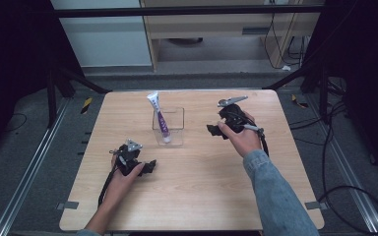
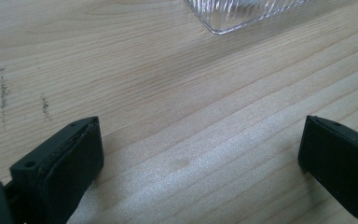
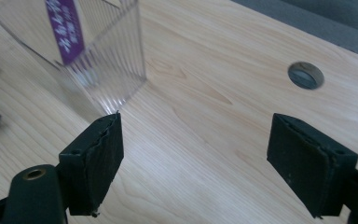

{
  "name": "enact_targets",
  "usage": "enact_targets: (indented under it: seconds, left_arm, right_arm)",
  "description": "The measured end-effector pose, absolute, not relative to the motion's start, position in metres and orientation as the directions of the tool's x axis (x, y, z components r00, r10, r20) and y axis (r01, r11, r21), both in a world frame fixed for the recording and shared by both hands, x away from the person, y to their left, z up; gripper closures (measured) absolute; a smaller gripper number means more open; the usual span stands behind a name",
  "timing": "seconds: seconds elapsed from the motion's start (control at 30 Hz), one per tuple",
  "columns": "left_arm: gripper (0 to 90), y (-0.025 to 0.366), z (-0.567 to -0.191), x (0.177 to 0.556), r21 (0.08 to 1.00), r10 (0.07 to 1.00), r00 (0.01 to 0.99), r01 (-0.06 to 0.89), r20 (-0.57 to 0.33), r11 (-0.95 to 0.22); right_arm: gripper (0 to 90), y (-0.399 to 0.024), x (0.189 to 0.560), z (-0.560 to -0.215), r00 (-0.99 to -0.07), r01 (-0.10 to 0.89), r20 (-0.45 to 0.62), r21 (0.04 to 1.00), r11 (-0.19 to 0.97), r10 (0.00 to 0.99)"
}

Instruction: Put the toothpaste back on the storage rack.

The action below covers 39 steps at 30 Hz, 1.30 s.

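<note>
A: Starting w/ the left gripper (image 1: 150,166) — resting low over the light wooden table (image 1: 202,196), jaws spread wide, gripping nothing. Bare wood grain betw. the black rubber pads (image 2: 81,154) in the left gripper view.

B: Checking the right gripper (image 1: 212,130) now — same story: jaws standing wide apart, empty, pads (image 3: 105,158) hanging just above the tabletop. Sitting to the right of the box, close but not touching it.

A: Moving outward: clear ribbed plastic box (image 1: 169,127) standing near table centre, betw. the two grippers, a bit farther back. Corner of it peeking in at the top of the left gripper view (image 2: 242,14).

B: And the white squeeze tube w/ purple label (image 1: 158,119) — standing inside that box, leaning, flat crimped end poking up over the rim, cap end down at the bottom. Purple label showing thru the wall in the right gripper view (image 3: 65,28).

A: So, judging progress: tube already in the box, both grippers let go and sitting clear.

B: Looking like the placing part done. Remaining, prob.: nothing more than pulling the hands off — or, if taking the tube out, everything remaining. Not possible telling which from here.
</note>
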<state>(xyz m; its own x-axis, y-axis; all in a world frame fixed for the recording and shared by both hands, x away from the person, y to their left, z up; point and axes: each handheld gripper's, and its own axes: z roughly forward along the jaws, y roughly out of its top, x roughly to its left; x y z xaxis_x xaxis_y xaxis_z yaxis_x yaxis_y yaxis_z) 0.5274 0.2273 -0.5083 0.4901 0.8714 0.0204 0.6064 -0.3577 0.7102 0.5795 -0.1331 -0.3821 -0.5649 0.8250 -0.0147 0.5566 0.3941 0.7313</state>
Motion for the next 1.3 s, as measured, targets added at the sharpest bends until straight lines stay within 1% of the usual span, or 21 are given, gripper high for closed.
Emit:
enact_targets:
  seconds: [0.1,0.27,0.47,0.57,0.87,1.17,1.3]
  left_arm:
    - [0.0,0.227,-0.508,0.527,0.71,0.871,0.49,0.606,0.02,-0.358]
    - [0.0,0.227,-0.508,0.527,0.711,0.872,0.49,0.606,0.02,-0.357]
    - [0.0,0.227,-0.508,0.527,0.711,0.872,0.49,0.606,0.02,-0.357]
    - [0.0,0.227,-0.508,0.527,0.71,0.871,0.491,0.606,0.021,-0.359]
    - [0.0,0.227,-0.508,0.527,0.71,0.871,0.49,0.606,0.021,-0.358]
    - [0.0,0.227,-0.508,0.527,0.71,0.872,0.489,0.607,0.022,-0.358]
    - [0.0,0.227,-0.508,0.527,0.71,0.872,0.489,0.607,0.022,-0.358]
  right_arm:
    - [18.0,-0.149,0.576,-0.389,-0.551,0.568,-0.015,0.726,0.388,0.834]
    - [17.1,-0.162,0.573,-0.397,-0.551,0.571,-0.024,0.718,0.398,0.834]
    - [18.7,-0.179,0.567,-0.409,-0.544,0.57,-0.033,0.719,0.398,0.839]
    - [21.4,-0.191,0.565,-0.419,-0.532,0.588,-0.023,0.709,0.389,0.847]
    - [21.4,-0.214,0.562,-0.446,-0.504,0.633,-0.003,0.679,0.372,0.864]
    - [17.9,-0.233,0.56,-0.48,-0.465,0.657,0.03,0.681,0.323,0.885]
    - [16.2,-0.237,0.562,-0.486,-0.444,0.656,0.043,0.696,0.292,0.895]
